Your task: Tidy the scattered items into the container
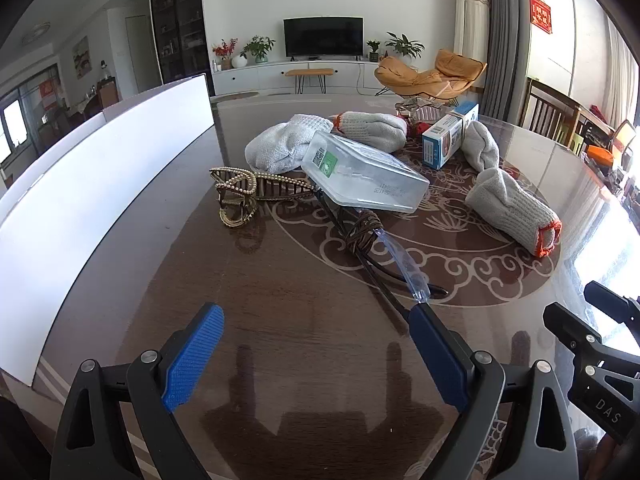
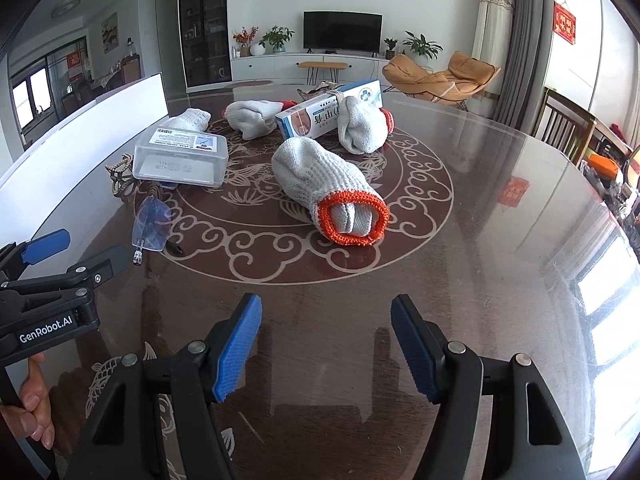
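My left gripper (image 1: 316,312) stands open over bare table, nothing between its blue pads. Ahead of it lie clear glasses (image 1: 400,264), a gold hair claw (image 1: 240,196) and a clear plastic box (image 1: 360,176). My right gripper (image 2: 326,304) is open too, short of a rolled grey glove with an orange cuff (image 2: 324,192). Farther back are more rolled gloves (image 2: 364,128) and a blue-and-white carton (image 2: 328,114). The white container (image 1: 100,184) runs along the left side. In the right wrist view the left gripper (image 2: 88,248) shows beside the glasses (image 2: 152,224).
Everything lies on a glossy dark table with a pale round ornament (image 2: 420,208). A glass dish (image 1: 420,106) sits at its far edge. A wooden chair (image 2: 568,128) stands at the right. A hand (image 2: 32,400) holds the left gripper's handle.
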`<action>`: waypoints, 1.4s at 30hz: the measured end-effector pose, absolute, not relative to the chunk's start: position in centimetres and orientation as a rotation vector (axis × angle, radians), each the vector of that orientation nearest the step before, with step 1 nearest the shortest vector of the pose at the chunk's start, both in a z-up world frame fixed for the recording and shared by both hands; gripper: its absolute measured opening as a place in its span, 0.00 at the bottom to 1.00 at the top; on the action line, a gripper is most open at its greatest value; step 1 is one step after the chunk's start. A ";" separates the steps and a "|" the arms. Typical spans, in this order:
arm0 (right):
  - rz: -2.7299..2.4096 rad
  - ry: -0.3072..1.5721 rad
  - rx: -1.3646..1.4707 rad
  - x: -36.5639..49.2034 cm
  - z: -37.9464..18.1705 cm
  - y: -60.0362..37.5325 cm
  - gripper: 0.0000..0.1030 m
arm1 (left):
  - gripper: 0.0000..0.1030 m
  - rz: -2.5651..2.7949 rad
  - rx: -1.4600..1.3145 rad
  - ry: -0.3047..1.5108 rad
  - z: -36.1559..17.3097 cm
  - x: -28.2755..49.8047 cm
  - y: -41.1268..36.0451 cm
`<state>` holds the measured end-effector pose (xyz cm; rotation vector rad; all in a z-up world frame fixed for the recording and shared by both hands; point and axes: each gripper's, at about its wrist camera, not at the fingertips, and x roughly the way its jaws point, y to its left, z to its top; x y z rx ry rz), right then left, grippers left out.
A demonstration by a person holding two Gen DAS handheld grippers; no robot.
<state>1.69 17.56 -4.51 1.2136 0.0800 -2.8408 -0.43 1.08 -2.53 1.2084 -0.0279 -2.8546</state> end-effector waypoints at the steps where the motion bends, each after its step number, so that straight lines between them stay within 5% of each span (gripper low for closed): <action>1: -2.848 0.075 1.209 1.7 -4.5 17.6 0.66 | 0.92 -2.850 1.213 -0.022 -2.6 -0.5 1.0; 42: -2.866 -0.007 1.232 1.5 -4.6 18.4 0.66 | 0.93 -2.704 1.237 -0.241 -3.2 -1.2 2.5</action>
